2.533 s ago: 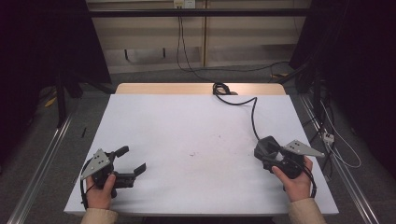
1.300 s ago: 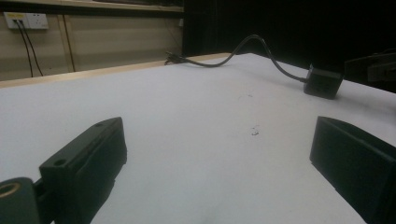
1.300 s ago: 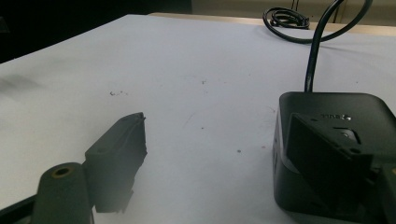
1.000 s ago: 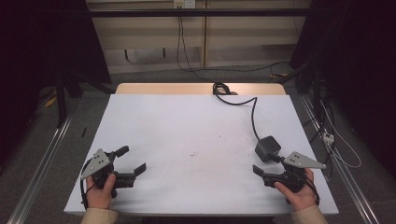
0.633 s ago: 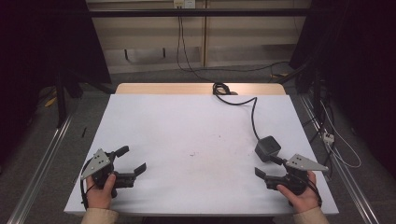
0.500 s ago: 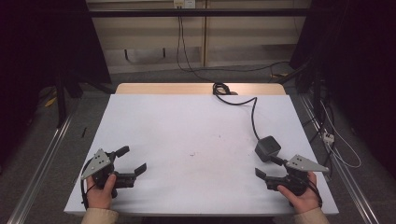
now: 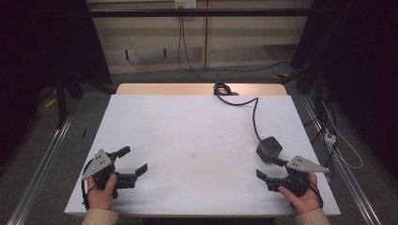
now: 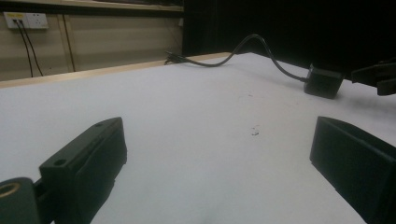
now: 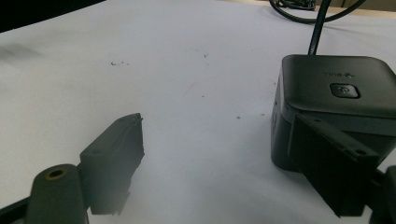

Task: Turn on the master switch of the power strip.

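The black cube (image 7: pixel 269 149) sits right of centre in the lower half of the high view, its cable (image 7: pixel 253 115) running up to a coil at the table's (image 7: pixel 187 122) far edge, near the top middle of the frame. The right gripper (image 7: pixel 272 171) lies at the lower right, jaws spread and holding nothing; in the right gripper view the cube (image 9: pixel 336 98) shows at the right of the frame, with one jaw in front of its near face and the other well off to the left over bare table, so the cube is not between them. The step in hand looks like lining up on the cube for a grasp. The next move would call for shifting the gripper sideways towards the cube until both jaws straddle its body, then closing on the side walls, keeping off the button on its top. The left gripper (image 7: pixel 129 161) rests at the lower left of the high view, jaws wide apart and empty, well apart from the cube; its own view has the cube (image 8: pixel 323 81) far off at the upper right. The tabletop between is bare but for a few small specks (image 7: pixel 220 138) near the centre, so nothing blocks the approach; only the cable, leaving the cube's far side, could drag or tip it when lifted
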`<action>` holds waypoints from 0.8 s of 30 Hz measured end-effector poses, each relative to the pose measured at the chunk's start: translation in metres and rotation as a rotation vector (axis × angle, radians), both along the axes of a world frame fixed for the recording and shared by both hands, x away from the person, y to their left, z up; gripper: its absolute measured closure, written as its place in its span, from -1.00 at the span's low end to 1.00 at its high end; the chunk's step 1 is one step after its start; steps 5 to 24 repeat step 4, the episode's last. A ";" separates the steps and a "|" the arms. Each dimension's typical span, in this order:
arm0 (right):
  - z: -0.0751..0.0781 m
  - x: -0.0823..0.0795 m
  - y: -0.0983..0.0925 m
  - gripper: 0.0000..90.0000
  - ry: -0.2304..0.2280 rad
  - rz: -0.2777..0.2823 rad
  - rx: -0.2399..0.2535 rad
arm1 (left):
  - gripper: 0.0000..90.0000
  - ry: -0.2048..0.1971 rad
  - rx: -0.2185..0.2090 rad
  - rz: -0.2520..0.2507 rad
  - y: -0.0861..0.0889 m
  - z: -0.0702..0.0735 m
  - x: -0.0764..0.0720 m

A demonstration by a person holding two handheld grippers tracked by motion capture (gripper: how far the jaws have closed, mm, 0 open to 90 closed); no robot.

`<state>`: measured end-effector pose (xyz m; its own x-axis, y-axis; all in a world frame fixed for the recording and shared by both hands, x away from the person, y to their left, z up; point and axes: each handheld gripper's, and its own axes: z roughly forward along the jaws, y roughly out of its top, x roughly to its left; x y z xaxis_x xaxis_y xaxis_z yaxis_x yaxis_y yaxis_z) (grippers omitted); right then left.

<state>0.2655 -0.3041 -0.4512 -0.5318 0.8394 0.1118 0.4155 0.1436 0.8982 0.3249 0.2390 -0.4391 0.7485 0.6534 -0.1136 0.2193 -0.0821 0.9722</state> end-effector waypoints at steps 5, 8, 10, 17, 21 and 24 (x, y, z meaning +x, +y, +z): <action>0.000 0.000 0.000 -0.60 -0.002 0.000 -0.006 | -0.92 0.001 0.000 -0.004 -0.001 0.000 0.000; 0.000 0.000 0.000 -0.60 -0.002 0.000 -0.006 | -0.92 0.001 0.000 -0.004 -0.001 0.000 0.000; 0.000 0.000 0.000 -0.60 -0.002 0.000 -0.006 | -0.92 0.001 0.000 -0.004 -0.001 0.000 0.000; 0.000 0.000 0.000 -0.60 -0.002 0.000 -0.006 | -0.92 0.001 0.000 -0.004 -0.001 0.000 0.000; 0.000 0.000 0.000 -0.60 -0.002 0.000 -0.006 | -0.92 0.001 0.000 -0.004 -0.001 0.000 0.000; 0.000 0.000 0.000 -0.60 -0.002 0.000 -0.006 | -0.92 0.001 0.000 -0.004 -0.001 0.000 0.000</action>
